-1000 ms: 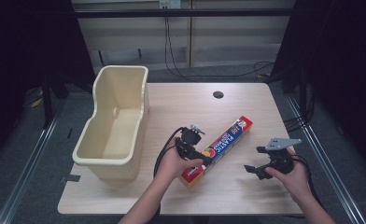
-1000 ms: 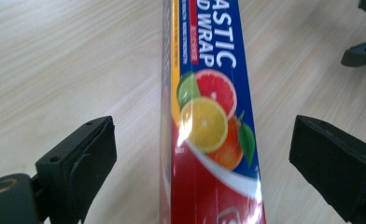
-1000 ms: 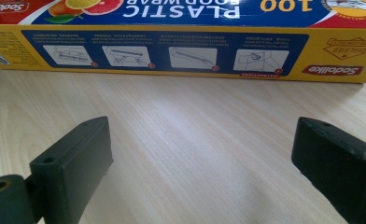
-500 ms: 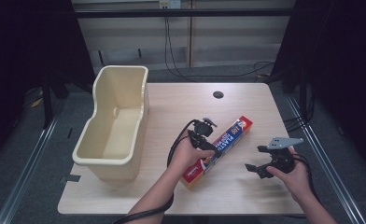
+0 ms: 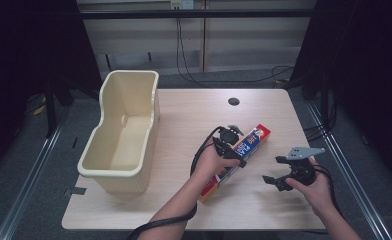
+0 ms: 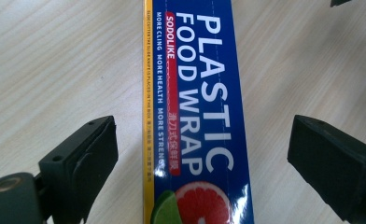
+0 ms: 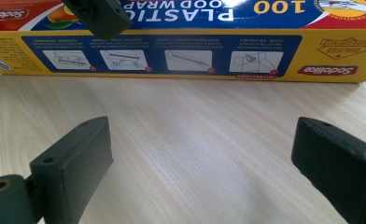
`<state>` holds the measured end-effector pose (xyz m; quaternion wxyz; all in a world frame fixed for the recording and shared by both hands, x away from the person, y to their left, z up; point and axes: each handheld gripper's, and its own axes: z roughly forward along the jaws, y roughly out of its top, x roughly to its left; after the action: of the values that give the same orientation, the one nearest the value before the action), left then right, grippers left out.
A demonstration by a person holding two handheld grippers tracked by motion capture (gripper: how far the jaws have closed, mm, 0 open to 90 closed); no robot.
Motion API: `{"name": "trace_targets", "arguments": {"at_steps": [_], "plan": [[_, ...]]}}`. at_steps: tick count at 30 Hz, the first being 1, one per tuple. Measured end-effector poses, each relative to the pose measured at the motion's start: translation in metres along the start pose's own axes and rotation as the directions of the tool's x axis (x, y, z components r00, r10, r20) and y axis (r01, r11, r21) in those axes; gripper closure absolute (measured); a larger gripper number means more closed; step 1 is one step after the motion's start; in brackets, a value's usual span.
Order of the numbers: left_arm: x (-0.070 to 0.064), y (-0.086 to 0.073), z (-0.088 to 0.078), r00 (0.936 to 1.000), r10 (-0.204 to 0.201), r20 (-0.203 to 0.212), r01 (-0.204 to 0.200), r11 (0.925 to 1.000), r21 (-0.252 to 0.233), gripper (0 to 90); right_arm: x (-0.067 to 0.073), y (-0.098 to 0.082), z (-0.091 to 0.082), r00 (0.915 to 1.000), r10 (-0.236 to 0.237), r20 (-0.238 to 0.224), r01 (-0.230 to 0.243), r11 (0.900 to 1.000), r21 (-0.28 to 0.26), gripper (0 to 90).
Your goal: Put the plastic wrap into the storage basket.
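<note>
Pale wood grain covers the table [image 5: 184, 120] we look down on in the high view. At its left side stands a cream plastic tub [image 5: 121, 132], long and deep, with nothing we can see inside it. A small dark round hole [image 5: 233, 101] sits near the far edge of the tabletop. Right of centre lies a long box of plastic wrap [image 5: 239, 157], set diagonally, its blue and red top facing up. Our left gripper [image 5: 232, 145] is over the middle of that box, the left hand [image 5: 211, 161] behind it and a black cable looping from it. Our right gripper [image 5: 279, 172] rests near the table's right edge, just beside the box but apart from it, the right hand [image 5: 316, 187] holding it and a grey three-cornered plate on top.

From the left gripper view, we see the box [image 6: 195, 112] running straight away between the two black jaws, with "PLASTIC FOOD WRAP" in white on blue and a grapefruit picture at the near end. The jaws stand wide apart, one on each side of the box, with bare wood showing between each jaw and the carton.

From the right gripper view, the jaws are also spread wide with only tabletop between them. Beyond them lies the box's yellow side panel [image 7: 181, 56] with small instruction pictures, and one jaw of the left gripper [image 7: 99, 16] shows above it.
</note>
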<state>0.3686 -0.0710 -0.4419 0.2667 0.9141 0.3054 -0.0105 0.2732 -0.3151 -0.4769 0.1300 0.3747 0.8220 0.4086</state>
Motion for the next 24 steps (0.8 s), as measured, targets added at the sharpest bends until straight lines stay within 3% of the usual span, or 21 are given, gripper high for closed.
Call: {"name": "trace_targets", "arguments": {"at_steps": [12,18,19,24], "plan": [[0.0,0.005,0.017,1.0,0.004,-0.004,-0.004,0.9997,0.025,10.0,-0.002,-0.001,-0.002,0.9999,0.01,0.007,-0.01,1.0,-0.003,5.0],[-0.003,0.008,0.024,0.9991,0.034,-0.026,-0.032,0.9978,0.058,13.3,-0.003,-0.001,-0.002,0.9999,0.012,0.007,-0.012,1.0,-0.007,5.0],[-0.004,0.008,0.024,0.9991,0.024,-0.034,-0.022,0.9981,0.057,14.0,-0.003,-0.001,-0.003,0.9999,0.014,0.008,-0.014,1.0,-0.007,5.0],[-0.004,0.009,0.026,0.9973,0.055,-0.049,-0.052,0.997,0.057,18.5,-0.003,-0.001,-0.003,0.9998,0.017,0.006,-0.017,1.0,-0.007,5.0]]}}
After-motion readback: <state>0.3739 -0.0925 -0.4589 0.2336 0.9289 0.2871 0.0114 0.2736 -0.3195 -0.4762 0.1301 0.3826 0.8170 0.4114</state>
